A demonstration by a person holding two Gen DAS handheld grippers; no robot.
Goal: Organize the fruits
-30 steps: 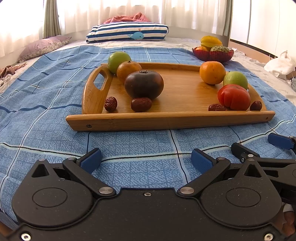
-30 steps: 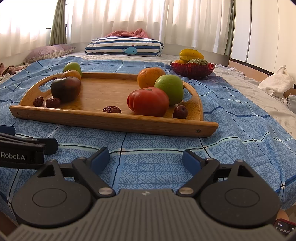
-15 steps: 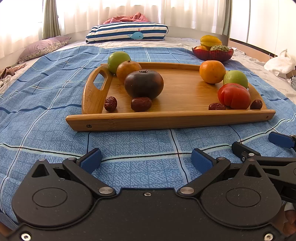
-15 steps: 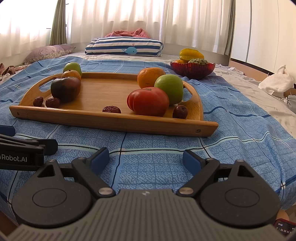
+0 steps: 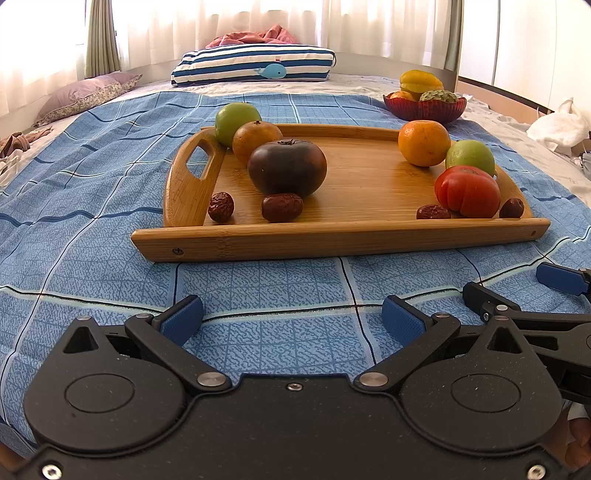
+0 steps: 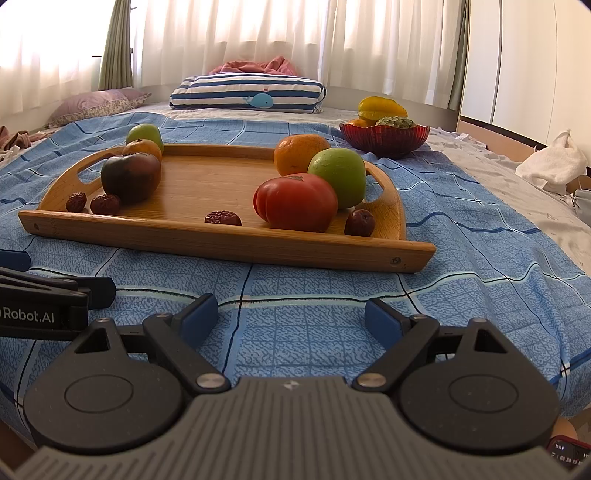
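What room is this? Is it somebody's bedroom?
Most likely a bedroom. The wooden tray of fruit sits on a bed covered by a blue checked bedspread, with a striped whale pillow at the far end and white curtains over the window behind.

Setting: a home bedroom. Evidence, placed from the left gripper, its fingers spread and empty:

- Directly beneath and ahead: blue checked bedspread over a bed.
- Far ahead, at the head of the bed: striped pillow with a whale motif, crumpled pink cloth behind it.
- Far ahead to the left: lilac floral pillow.
- Beyond the bed: sheer white curtains over bright windows, green drape at left.
- Ahead to the right: pale wardrobe doors.
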